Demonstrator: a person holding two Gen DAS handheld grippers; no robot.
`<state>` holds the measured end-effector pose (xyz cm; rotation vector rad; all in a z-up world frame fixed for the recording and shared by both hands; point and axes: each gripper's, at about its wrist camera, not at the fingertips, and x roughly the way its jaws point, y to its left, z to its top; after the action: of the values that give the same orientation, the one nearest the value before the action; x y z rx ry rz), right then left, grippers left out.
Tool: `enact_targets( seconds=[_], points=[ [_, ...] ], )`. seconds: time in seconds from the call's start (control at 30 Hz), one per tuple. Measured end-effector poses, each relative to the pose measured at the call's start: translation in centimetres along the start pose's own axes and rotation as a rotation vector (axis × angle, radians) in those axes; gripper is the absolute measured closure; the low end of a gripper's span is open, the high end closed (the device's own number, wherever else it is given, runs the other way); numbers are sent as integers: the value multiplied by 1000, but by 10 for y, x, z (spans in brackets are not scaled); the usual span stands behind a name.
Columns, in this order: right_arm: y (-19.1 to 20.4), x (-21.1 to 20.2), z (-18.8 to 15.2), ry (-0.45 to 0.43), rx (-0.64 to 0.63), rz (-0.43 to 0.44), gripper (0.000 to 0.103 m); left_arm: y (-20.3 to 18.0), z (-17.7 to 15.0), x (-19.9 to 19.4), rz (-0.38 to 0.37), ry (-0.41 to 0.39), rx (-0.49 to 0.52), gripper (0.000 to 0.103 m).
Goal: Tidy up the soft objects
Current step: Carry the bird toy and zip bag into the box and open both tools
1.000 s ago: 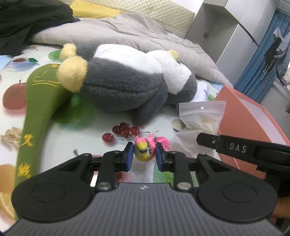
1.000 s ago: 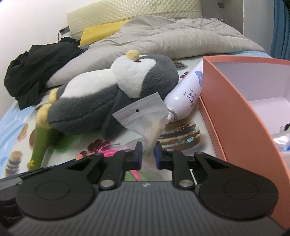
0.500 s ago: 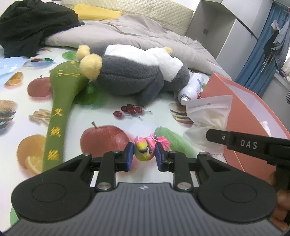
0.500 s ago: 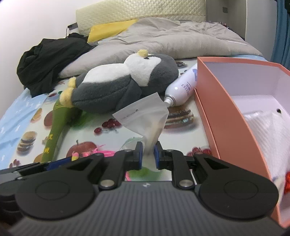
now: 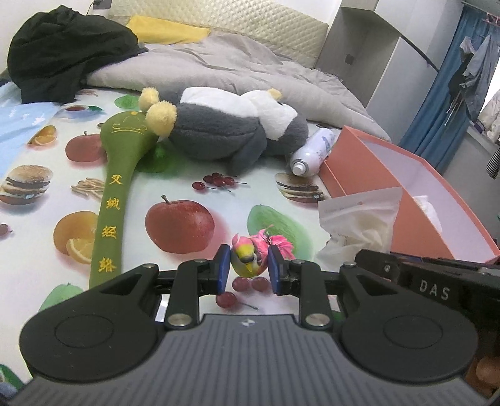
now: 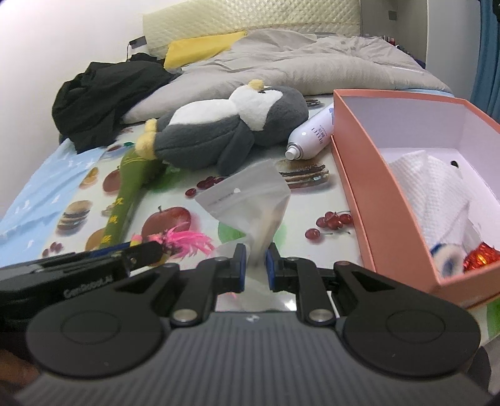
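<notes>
My left gripper (image 5: 247, 271) is shut on a small yellow and pink toy bird (image 5: 247, 255) with pink feathers, held above the fruit-print sheet. My right gripper (image 6: 255, 264) is shut on the bottom of a frosted plastic bag (image 6: 247, 200) with something pale inside; the same bag (image 5: 362, 215) hangs at the right in the left wrist view. A grey and white plush penguin (image 5: 231, 128) lies on its side further back, its yellow feet against a long green plush bat (image 5: 115, 187). An open salmon box (image 6: 359, 150) stands at the right.
A white spray bottle (image 6: 312, 134) lies between the penguin and the box. The box holds a white towel (image 6: 431, 187) and a red shiny item (image 6: 478, 256). A grey duvet (image 5: 218, 68), black clothes (image 5: 62, 53) and a yellow pillow (image 5: 168, 29) lie at the head of the bed.
Both grippers have drawn back from the penguin and risen, each still holding its item. The penguin and bottle look farther away, and more of the box's inside shows.
</notes>
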<state>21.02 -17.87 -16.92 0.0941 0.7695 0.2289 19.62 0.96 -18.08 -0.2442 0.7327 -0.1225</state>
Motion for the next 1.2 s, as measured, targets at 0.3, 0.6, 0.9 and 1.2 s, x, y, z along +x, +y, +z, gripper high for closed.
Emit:
enact_targets(
  seconds=[0.3,0.6,0.9,1.2],
  points=[
    [-7,-33,-11,-32,19,-12,86,-10,-5,-27,-14,23,-16,73],
    [-16,-54,-1,-65,8,11,86,-27,9,-43,-39,31,16,73],
    [-33,-77,21,-144,32,6,86,-59,47,-53,-72,4,68,73],
    [-50,-105,51,-240,29,-34,86,-96,80,-61,-109,-40,111,73]
  ],
)
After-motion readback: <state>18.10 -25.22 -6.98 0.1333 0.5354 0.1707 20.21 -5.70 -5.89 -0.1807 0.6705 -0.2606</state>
